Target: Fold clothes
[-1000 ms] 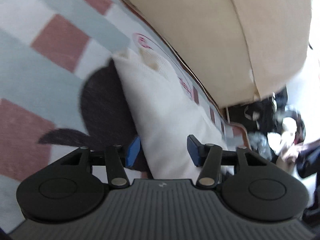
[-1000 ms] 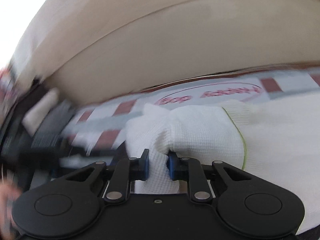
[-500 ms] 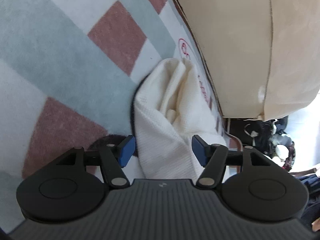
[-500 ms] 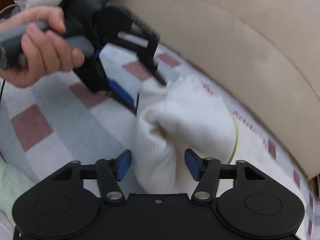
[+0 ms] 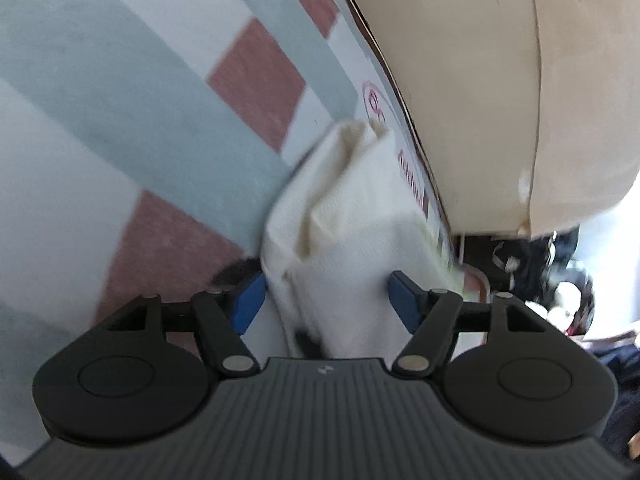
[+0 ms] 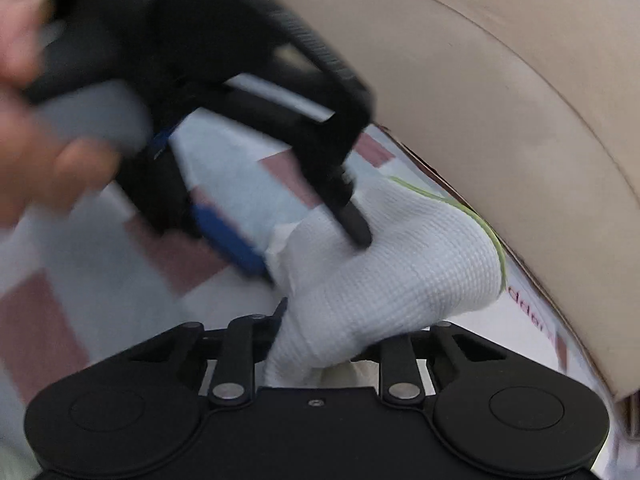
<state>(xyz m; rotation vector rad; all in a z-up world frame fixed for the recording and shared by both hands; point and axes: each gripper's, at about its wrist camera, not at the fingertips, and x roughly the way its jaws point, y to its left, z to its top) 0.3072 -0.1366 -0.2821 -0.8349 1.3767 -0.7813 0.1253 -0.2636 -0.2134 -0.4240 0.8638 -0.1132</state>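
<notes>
A white waffle-knit garment (image 5: pixel 352 216) lies bunched on a checked blanket, close to a beige padded edge. My left gripper (image 5: pixel 326 304) straddles its near end. Its jaws are opening, and the blue pads (image 5: pixel 250 306) stand at the sides of the fabric without squeezing it. In the right wrist view the same garment (image 6: pixel 400 264), edged with a thin green line, narrows into my right gripper (image 6: pixel 340 332). Those jaws are closing and the fabric is pinched between them, hiding the pads. The left gripper (image 6: pixel 296 236) reaches in from the upper left, held by a hand (image 6: pixel 36 152).
The blanket (image 5: pixel 120 100) has pale blue, white and dusty pink squares with a printed logo strip along its edge. A beige cushioned board (image 6: pixel 500 100) curves close behind the garment. Dark clutter (image 5: pixel 560 280) sits beyond the bed's corner at the right.
My right gripper let go of the fold, rolled, swung round toward the left gripper and closed on the garment again. The left jaws widened while that gripper slid nearer the fabric's end.
</notes>
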